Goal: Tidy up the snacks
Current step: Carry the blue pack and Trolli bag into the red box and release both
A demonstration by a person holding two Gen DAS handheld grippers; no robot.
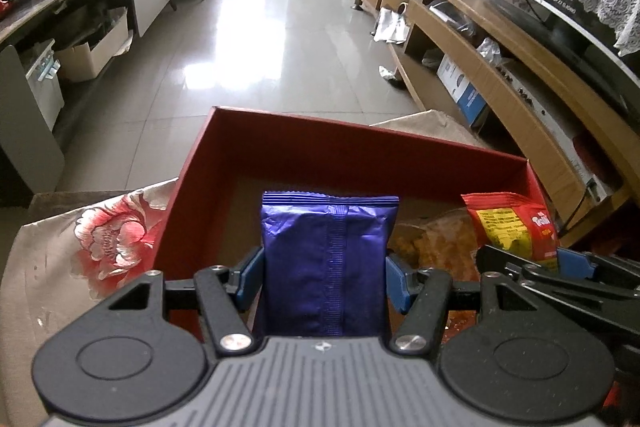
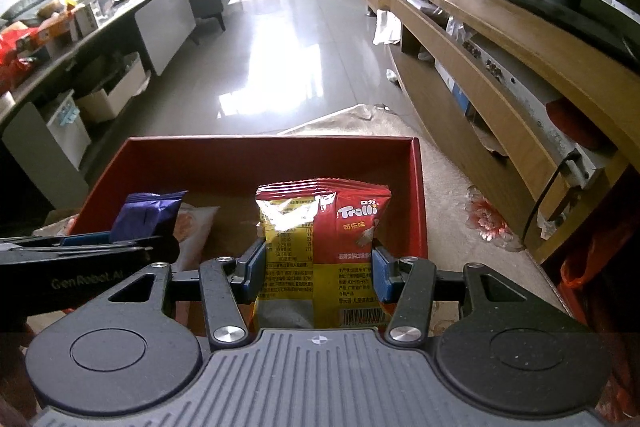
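Snacks are mid-delivery: your left fingers pinch the purple packet, your right fingers pinch the red packet, both above the red box; releasing remains.

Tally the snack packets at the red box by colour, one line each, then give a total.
Purple packet, held in the left gripper: 1
Red and yellow packet, held in the right gripper: 1
Pale orange packet lying in the red box: 1
Total: 3
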